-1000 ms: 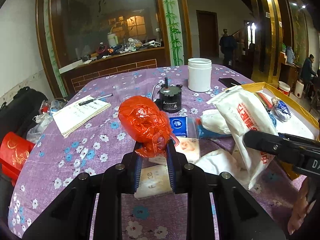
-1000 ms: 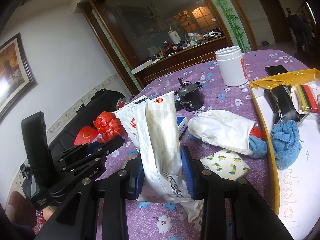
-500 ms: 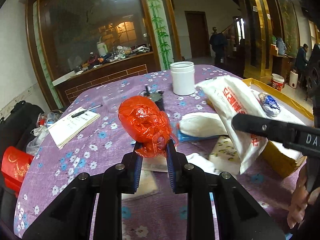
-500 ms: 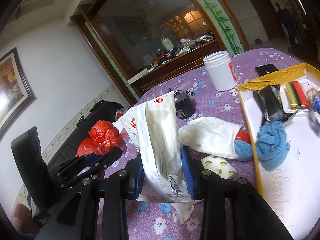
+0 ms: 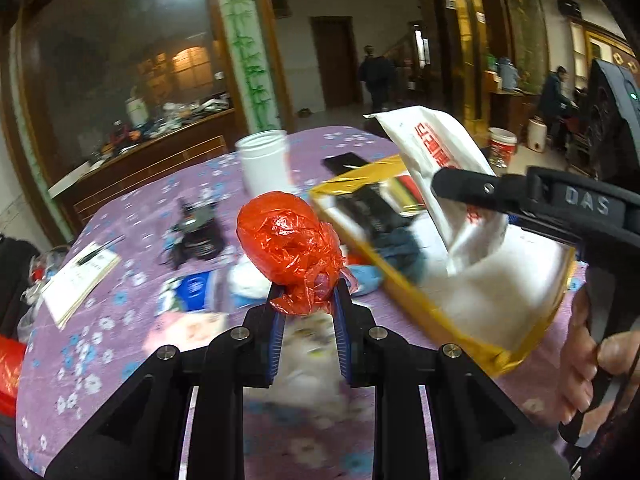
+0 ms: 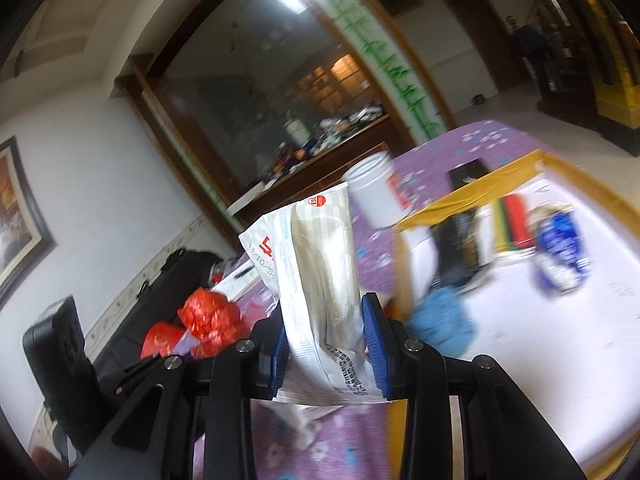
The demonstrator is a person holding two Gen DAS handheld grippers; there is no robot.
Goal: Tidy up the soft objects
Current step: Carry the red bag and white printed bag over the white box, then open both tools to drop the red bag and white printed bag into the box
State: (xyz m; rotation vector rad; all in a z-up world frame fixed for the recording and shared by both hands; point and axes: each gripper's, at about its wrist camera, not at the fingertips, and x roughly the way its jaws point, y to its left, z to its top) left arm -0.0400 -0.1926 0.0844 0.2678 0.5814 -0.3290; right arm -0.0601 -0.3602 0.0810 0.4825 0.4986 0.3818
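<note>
My left gripper (image 5: 308, 294) is shut on the knotted end of a crumpled red plastic bag (image 5: 288, 244), held up above the purple flowered tablecloth (image 5: 120, 320). My right gripper (image 6: 325, 320) is shut on a tall white packet with red print (image 6: 320, 264), which stands upright between the blue pads. That packet (image 5: 436, 148) also shows in the left wrist view, over the yellow-rimmed white box (image 5: 420, 300). The red bag (image 6: 208, 316) appears to the left in the right wrist view. The box (image 6: 480, 188) holds a blue cloth (image 6: 440, 320) and several other items.
A white jar (image 5: 264, 164), a black motor-like part (image 5: 200, 232), a notebook with a pen (image 5: 80, 276), a blue pack (image 5: 192, 288) and a dark phone (image 5: 344, 162) lie on the table. A hand (image 5: 580, 360) grips the right tool. People stand far behind.
Both grippers have swung to the right with their loads, and the yellow-rimmed box now lies closer, right in front of them. The grips have not changed.
</note>
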